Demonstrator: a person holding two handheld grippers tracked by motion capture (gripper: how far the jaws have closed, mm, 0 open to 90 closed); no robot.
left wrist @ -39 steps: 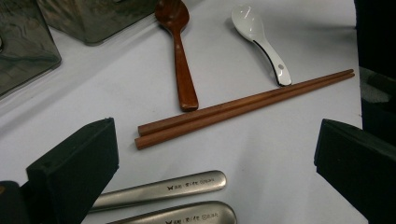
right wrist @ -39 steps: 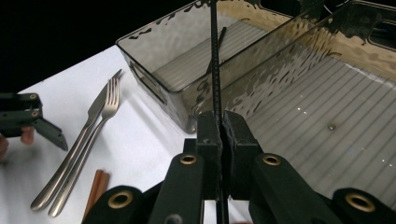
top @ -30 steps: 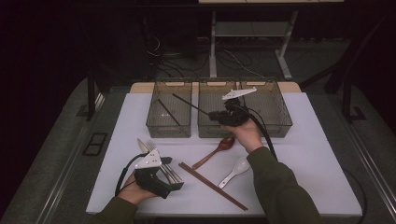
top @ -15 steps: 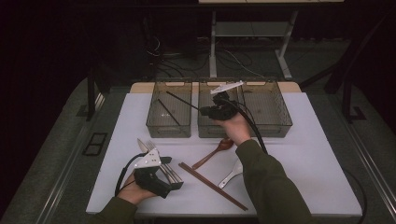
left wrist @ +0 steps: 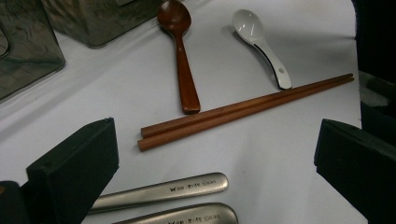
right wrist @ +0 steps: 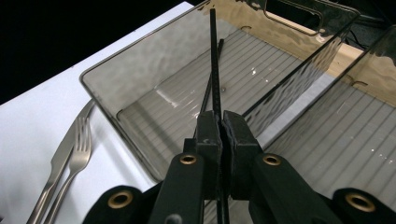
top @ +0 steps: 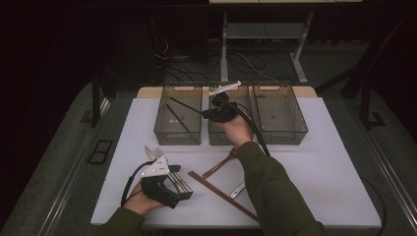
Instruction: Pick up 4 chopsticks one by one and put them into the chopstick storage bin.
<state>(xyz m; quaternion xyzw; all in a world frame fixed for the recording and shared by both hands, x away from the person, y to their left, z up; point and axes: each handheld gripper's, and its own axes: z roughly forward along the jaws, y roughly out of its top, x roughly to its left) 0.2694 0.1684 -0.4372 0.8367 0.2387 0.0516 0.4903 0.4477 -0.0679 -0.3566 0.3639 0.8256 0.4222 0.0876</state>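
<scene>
The white table (top: 314,162) spreads out under both my hands. Ahead of my right gripper (top: 212,114) stand three clear bins in a row: the left bin (top: 178,118) lies just beyond and below its tips, the middle bin (top: 223,137) sits under my hand, and the right bin (top: 279,114) is off to the far side of it.

My right gripper has its jaws pressed together on a black chopstick (right wrist: 215,65), which sticks out forward from the pads over the left bin. A second black chopstick (top: 176,118) lies on that bin's floor beneath it.

My left gripper (top: 169,184) rests near the table's front edge, jaws wide apart with nothing between them. Just beyond it lie a pair of brown chopsticks (left wrist: 243,112), then a wooden spoon (left wrist: 180,51) and a white spoon (left wrist: 261,46) farther out. A fork (right wrist: 77,158) lies close beside it, with two metal handles (left wrist: 163,191) right under the jaws.
</scene>
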